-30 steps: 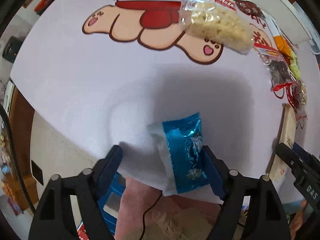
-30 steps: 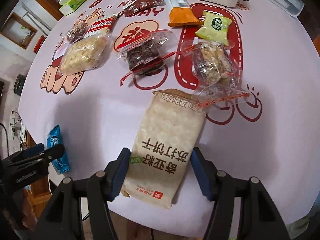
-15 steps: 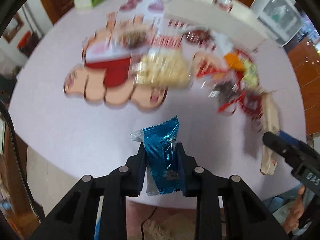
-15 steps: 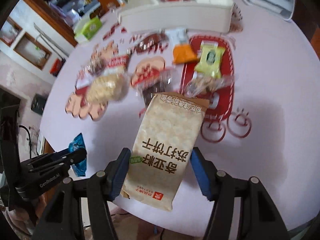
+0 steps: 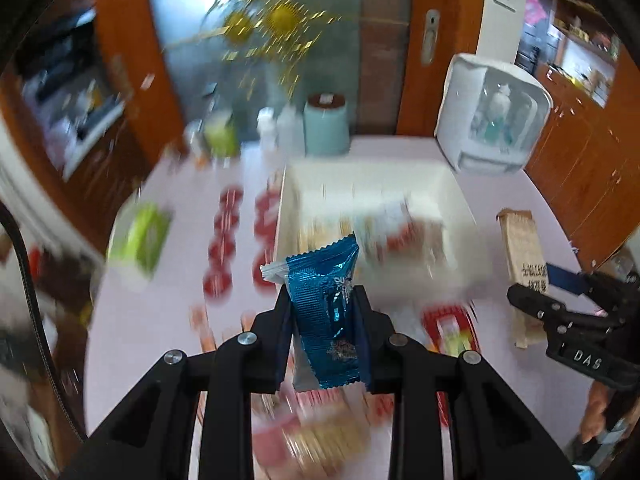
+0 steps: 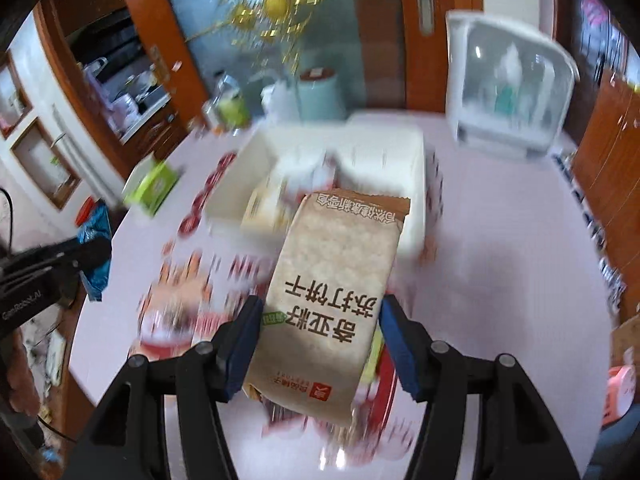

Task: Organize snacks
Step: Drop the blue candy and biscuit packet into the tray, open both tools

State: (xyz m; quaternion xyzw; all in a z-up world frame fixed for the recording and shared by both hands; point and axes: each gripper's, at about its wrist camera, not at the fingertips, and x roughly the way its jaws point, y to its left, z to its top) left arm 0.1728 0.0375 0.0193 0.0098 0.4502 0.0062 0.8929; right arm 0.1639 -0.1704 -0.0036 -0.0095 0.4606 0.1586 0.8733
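left wrist view: the left gripper [image 5: 323, 320] is pinching the blue snack packet [image 5: 328, 312] tight between its jaws, up off the counter [image 5: 160, 320], white bin [image 5: 372, 184] at twelve o'clock. right wrist view: the right gripper [image 6: 318, 328] is clamping the cracker pack [image 6: 336, 296], bin [image 6: 416, 184] at twelve o'clock.

The left gripper [image 5: 324, 322] clamps a blue snack packet [image 5: 328, 312] (upright) before the white bin [image 5: 452, 200].

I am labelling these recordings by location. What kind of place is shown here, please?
Most likely a home dining room or kitchen area: a table with a pink printed cover, wooden doors and cabinets, and a white countertop box behind the white snack bin.
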